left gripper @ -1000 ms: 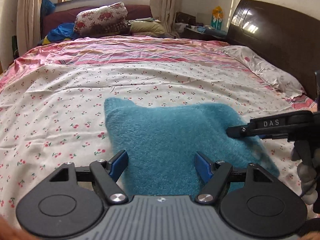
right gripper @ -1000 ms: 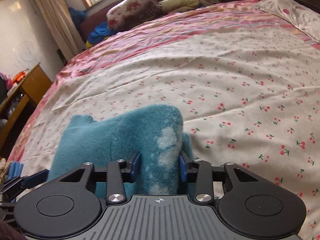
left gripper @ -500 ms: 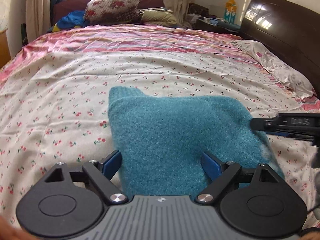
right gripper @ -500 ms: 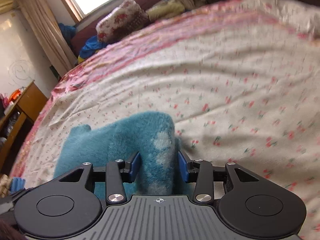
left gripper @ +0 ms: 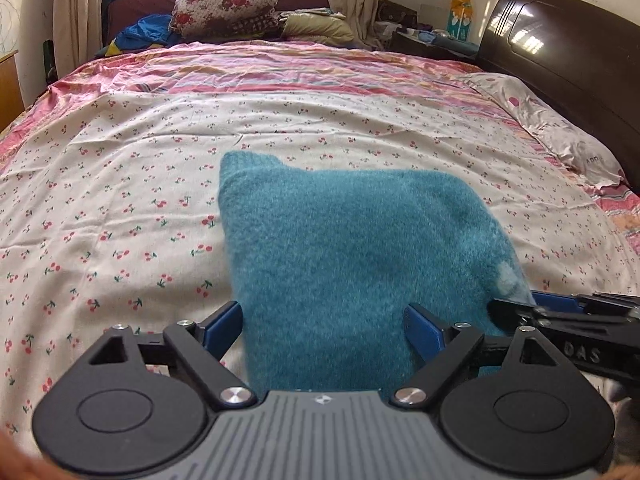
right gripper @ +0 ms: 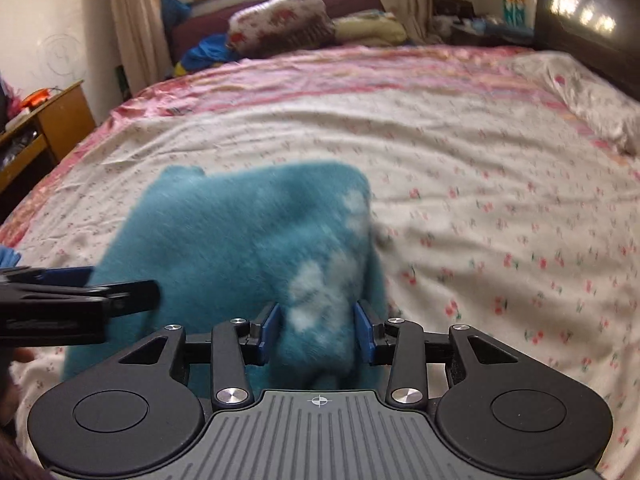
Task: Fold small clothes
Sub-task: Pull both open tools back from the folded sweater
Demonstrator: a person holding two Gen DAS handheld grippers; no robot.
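Teal fuzzy garment (left gripper: 352, 264) lies near-centre on bed (left gripper: 120, 184), soft & light, prob. best pinched at edge; left tool (left gripper: 323, 322) wide open, empty; right tool (right gripper: 317, 330) grips bunched fold w/ jaws still easing.

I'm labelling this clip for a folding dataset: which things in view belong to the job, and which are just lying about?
Part of the job:
- fuzzy teal knitted garment, lying on the cherry-print bedsheet
- left tongs, wide open around it
- right tongs, bunched teal fabric between them

Just lying about:
- floral rolled quilt
- pale spotted pillow
- wooden side cabinet
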